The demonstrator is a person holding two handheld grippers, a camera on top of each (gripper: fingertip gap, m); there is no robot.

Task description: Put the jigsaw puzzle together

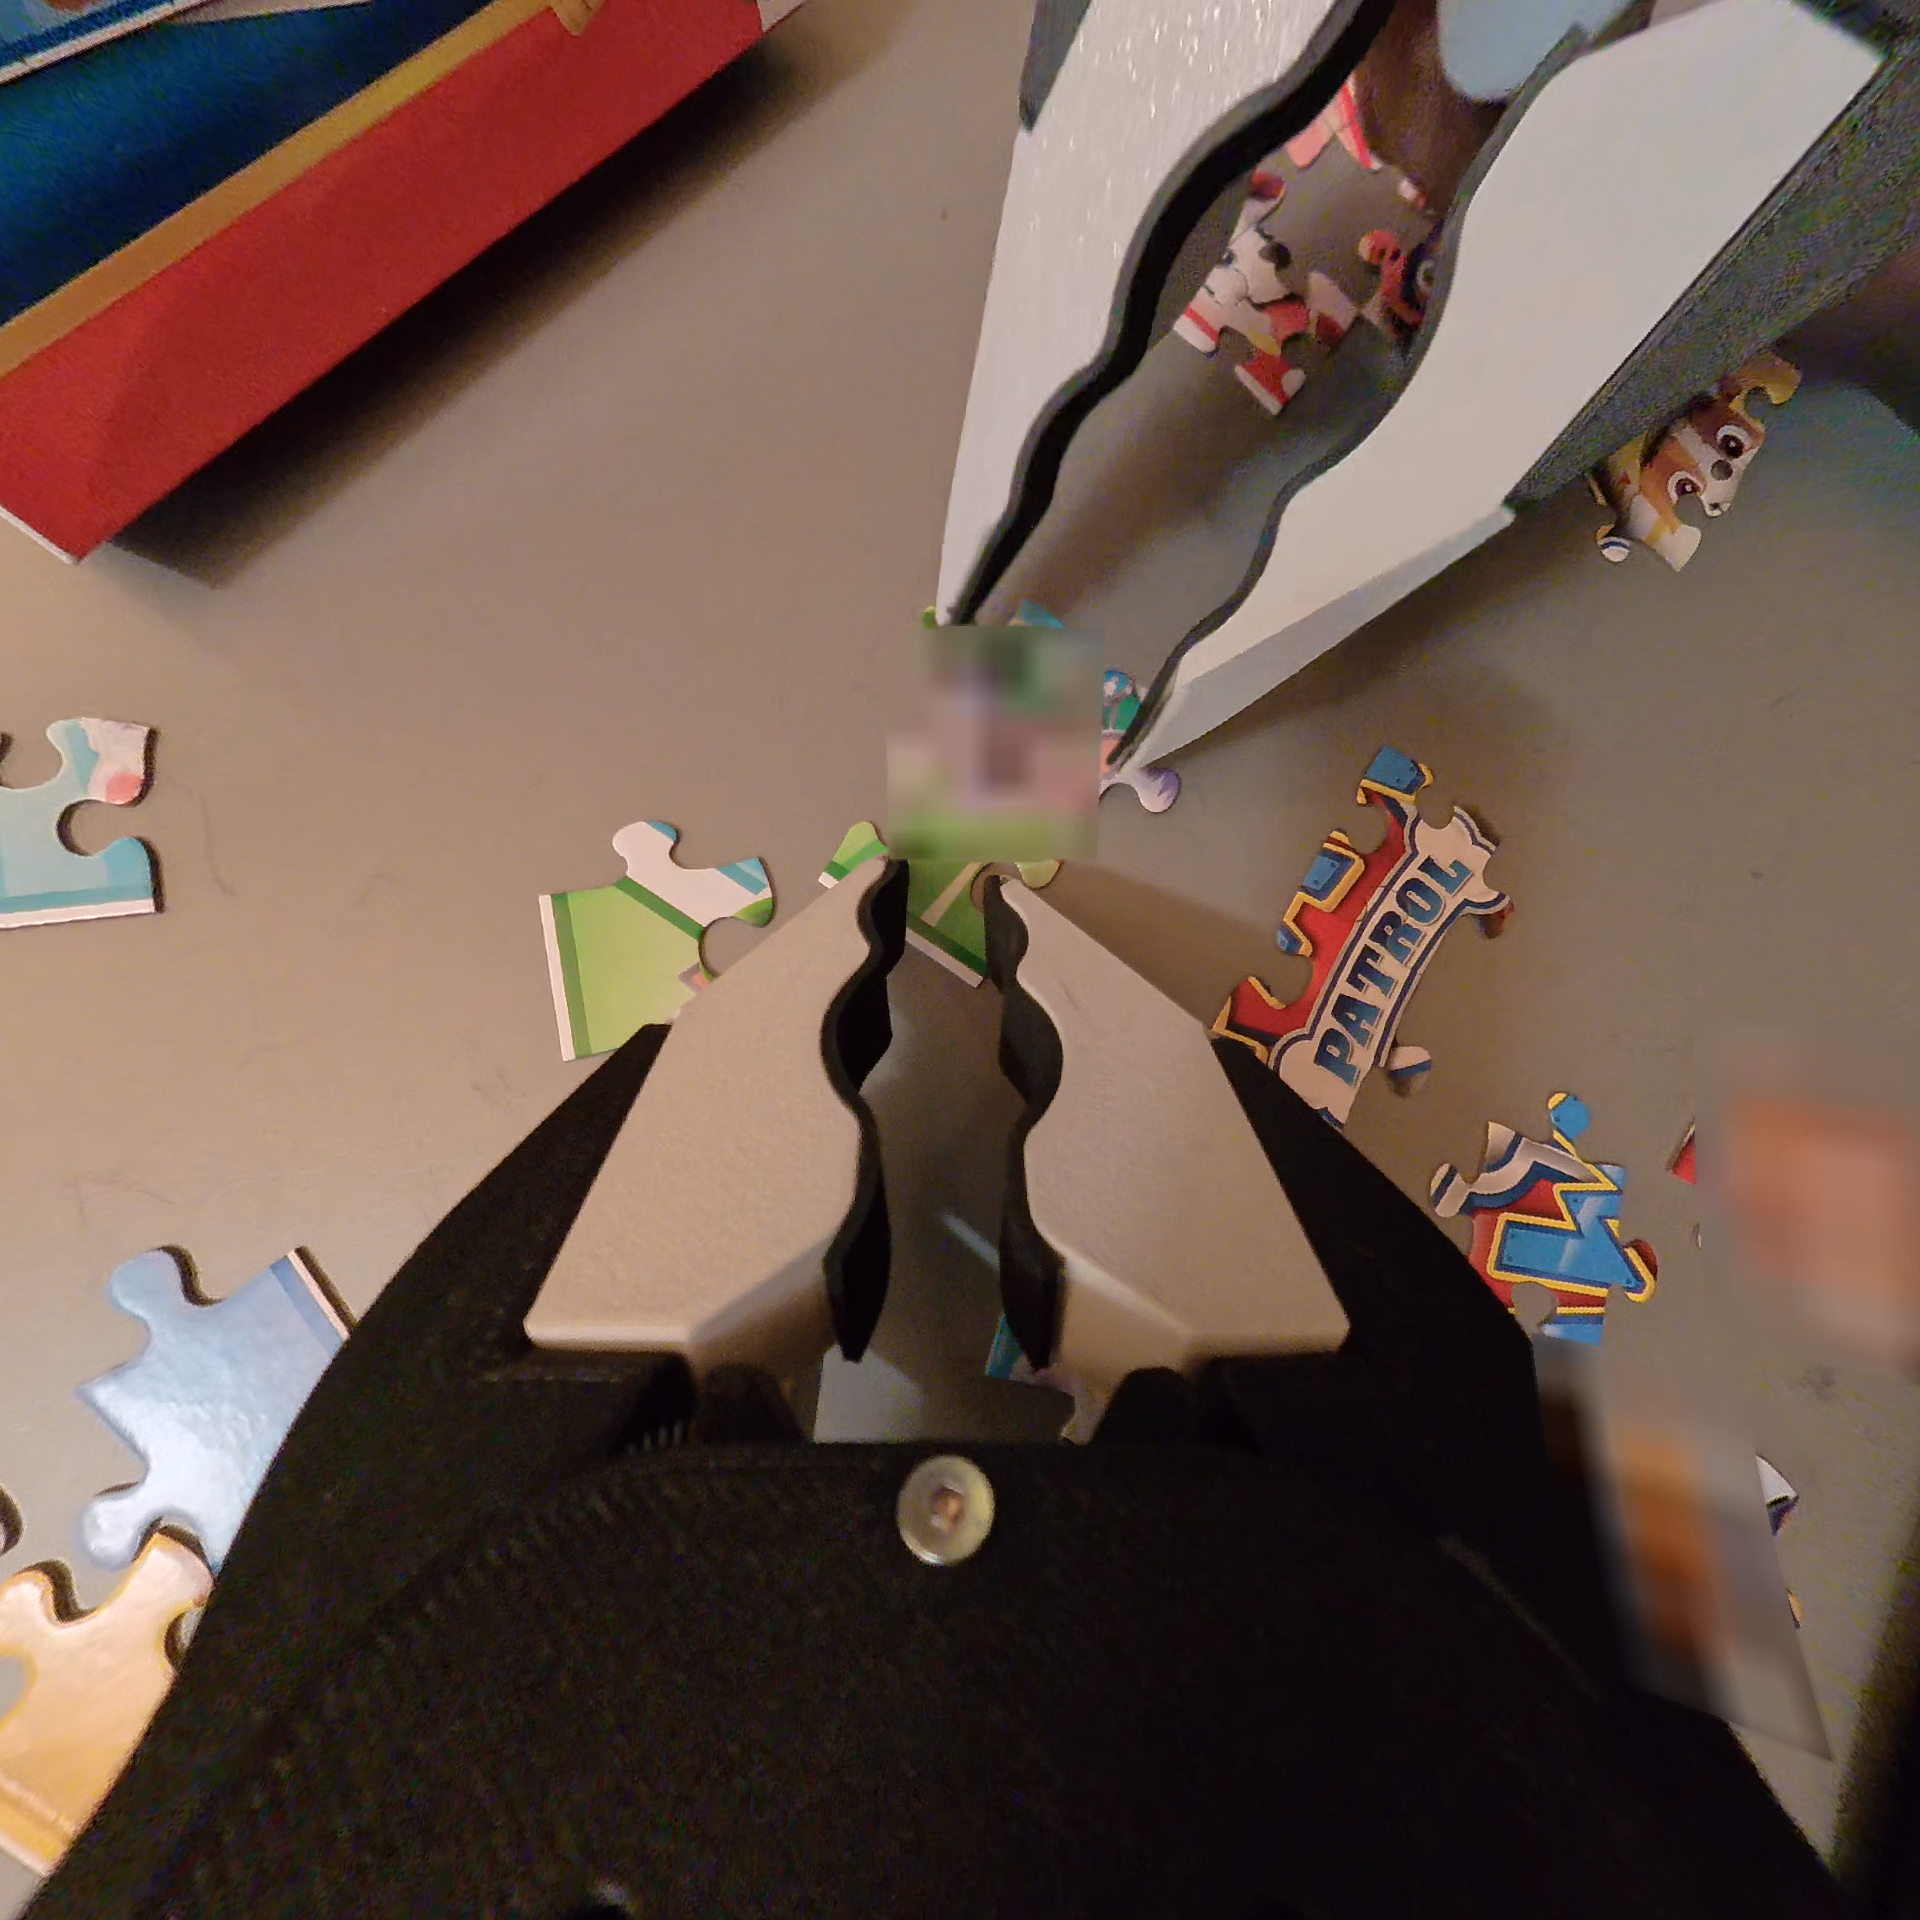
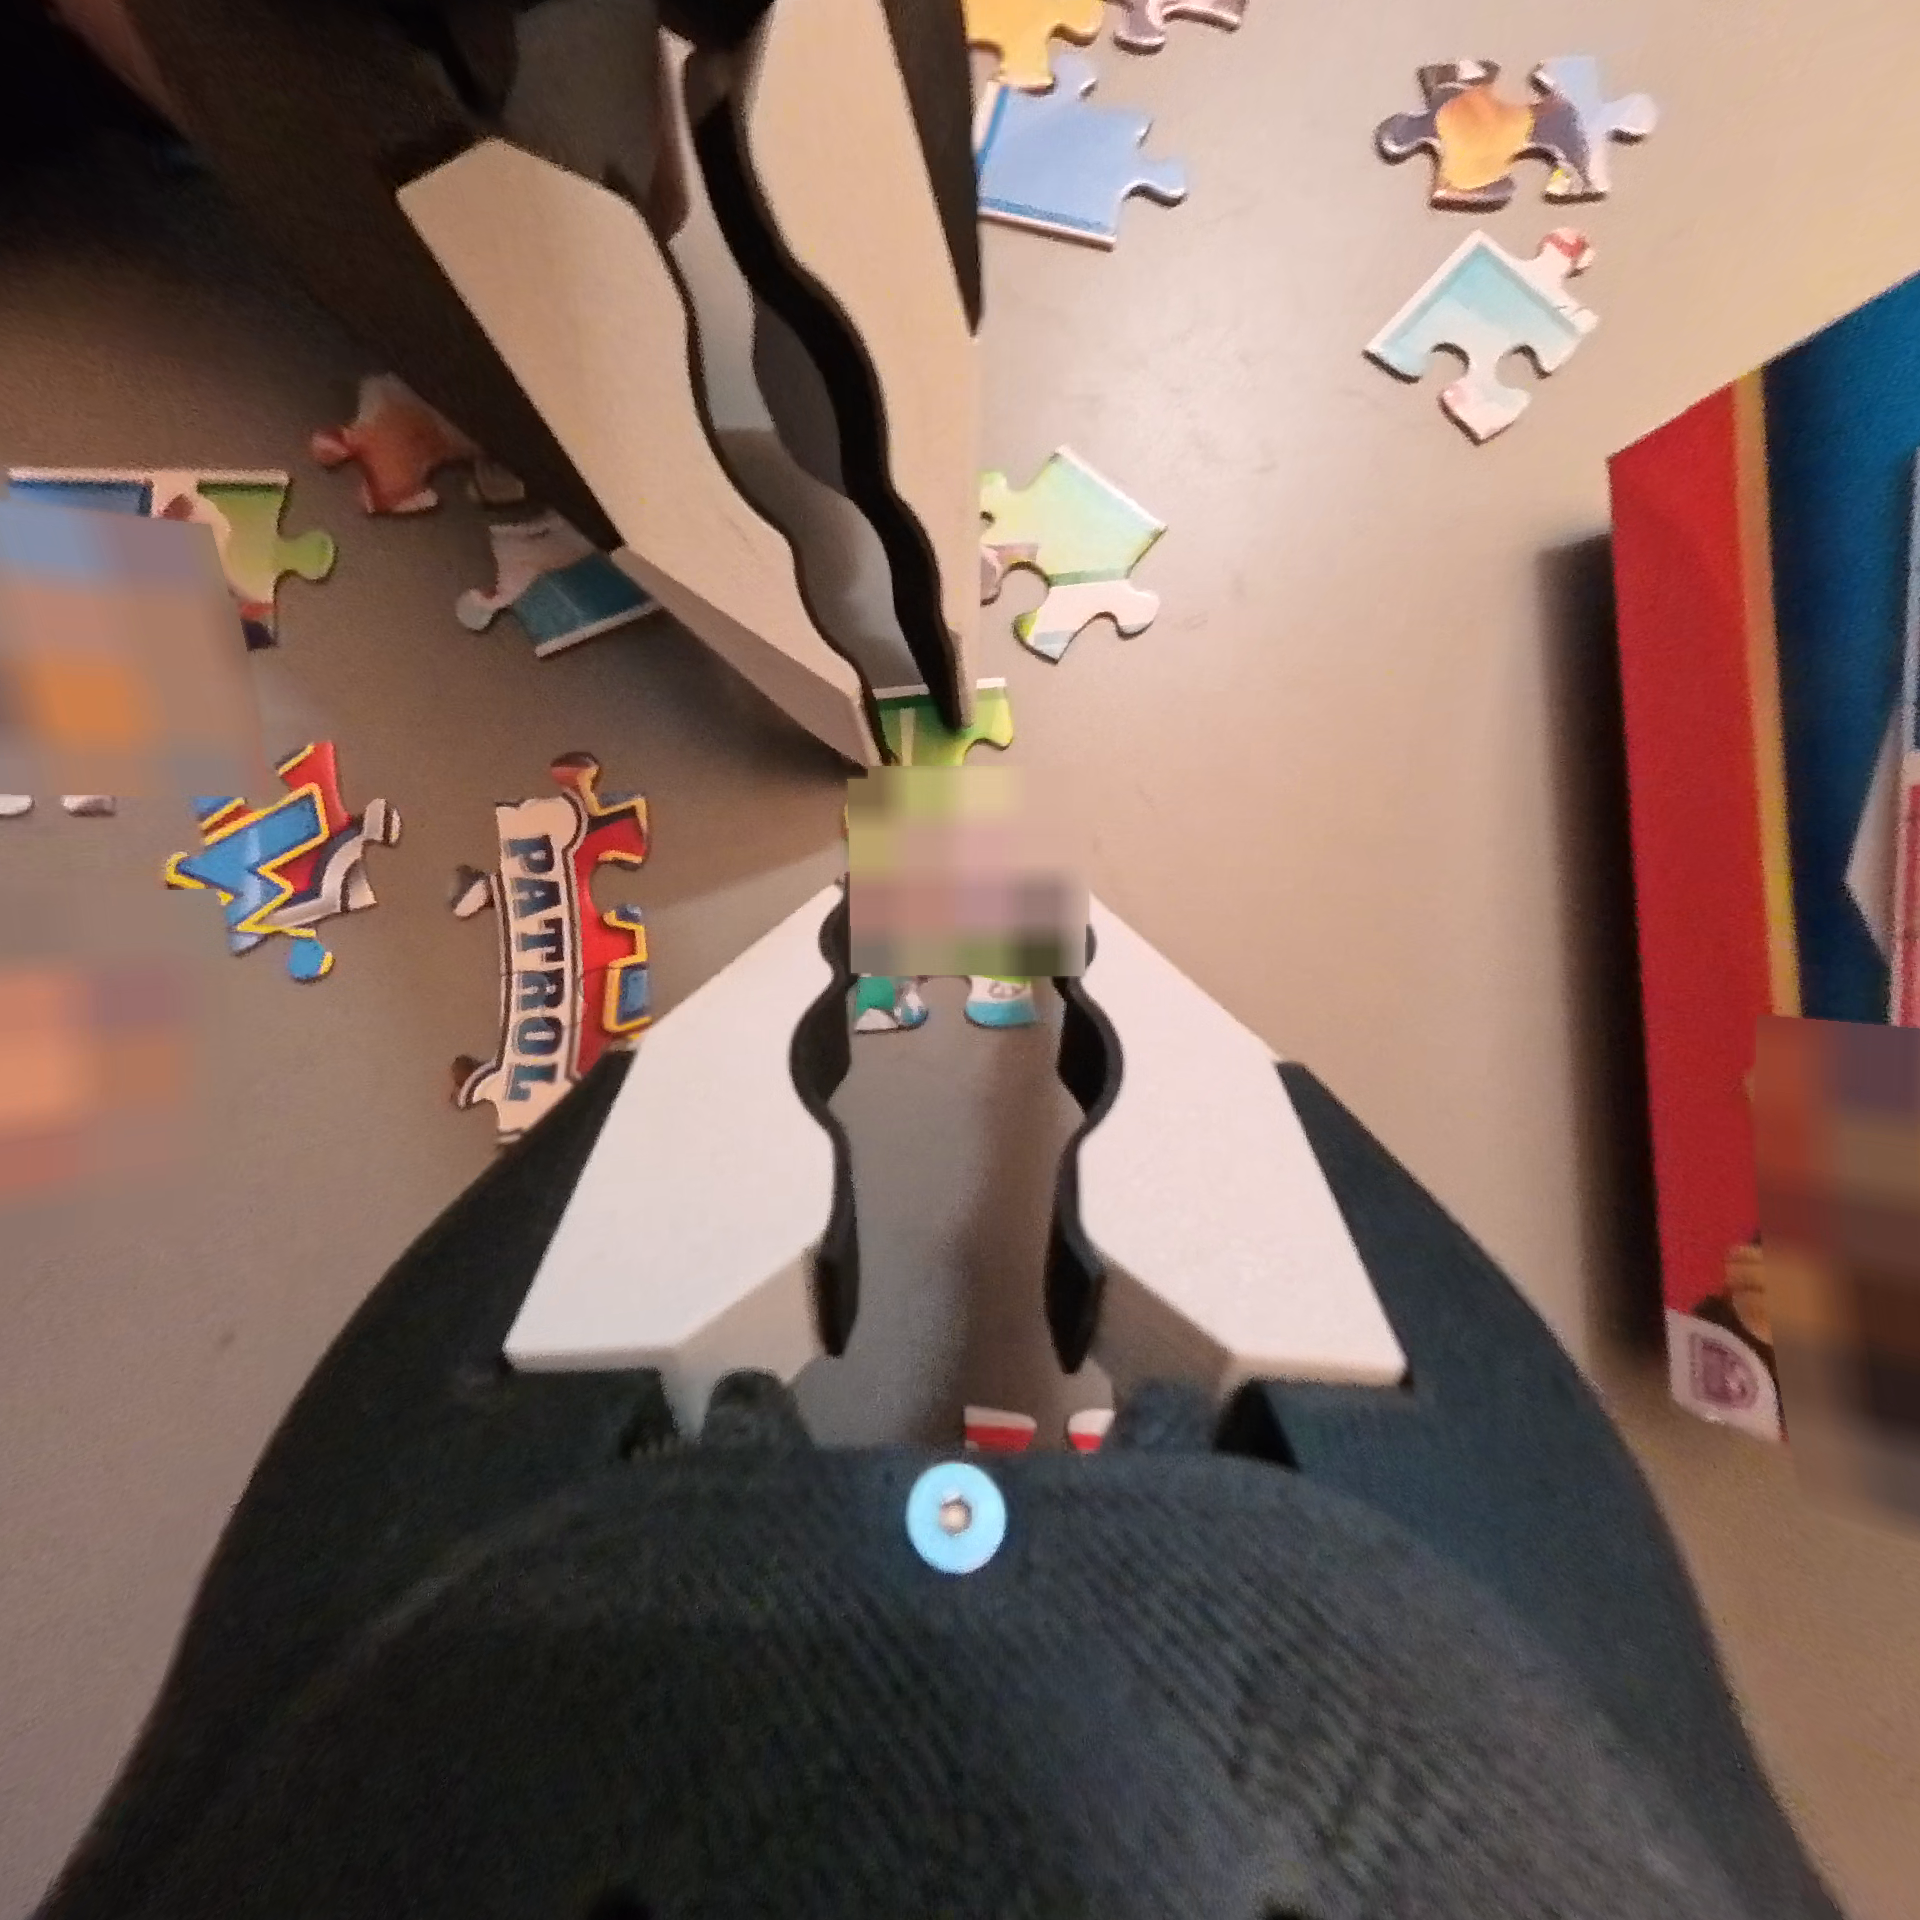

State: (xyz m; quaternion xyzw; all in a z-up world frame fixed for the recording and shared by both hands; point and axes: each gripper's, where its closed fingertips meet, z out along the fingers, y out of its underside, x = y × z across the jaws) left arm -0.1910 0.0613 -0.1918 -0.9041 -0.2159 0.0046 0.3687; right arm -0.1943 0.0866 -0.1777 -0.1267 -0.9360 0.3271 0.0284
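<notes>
**Central pieces.** A green puzzle piece (image 1: 940, 930) with a white edge stripe lies flat on the tabletop (image 1: 520, 623). Directly beyond it lies a cartoon-character piece (image 2: 997, 1003), most of which is covered by a blur patch. Whether the two pieces are interlocked cannot be determined.

**Left gripper** (image 1: 943, 883). The fingers stand slightly apart, leaving a narrow gap. The tips come down on the green puzzle piece, which extends past both tips on either side. It is not pinched.

**Right gripper** (image 2: 956, 935). The fingers are spread. One tip stands on each side of the cartoon-character piece, and a pale knob of that piece projects past one tip. Contact between the pads and the piece is obscured.

**Nearby items.**
- A second green piece (image 1: 623, 956) lies just beside the left gripper.
- A red banner piece (image 1: 1371, 956) with blue lettering lies on the opposite side.
- A blue, red and yellow piece (image 1: 1548, 1226) lies near the banner piece.
- A puppy piece (image 1: 1683, 468) lies farther out, partly under the right gripper.
- Pale blue pieces (image 1: 73, 821) are also scattered farther out.

**Surface.** The tabletop is matte grey-beige with faint scuffs. It is warmly lit, and the grippers cast soft shadows on it. A red and blue puzzle box (image 1: 364, 239) with a gold band rests at one edge of the tabletop, well apart from both grippers.
</notes>
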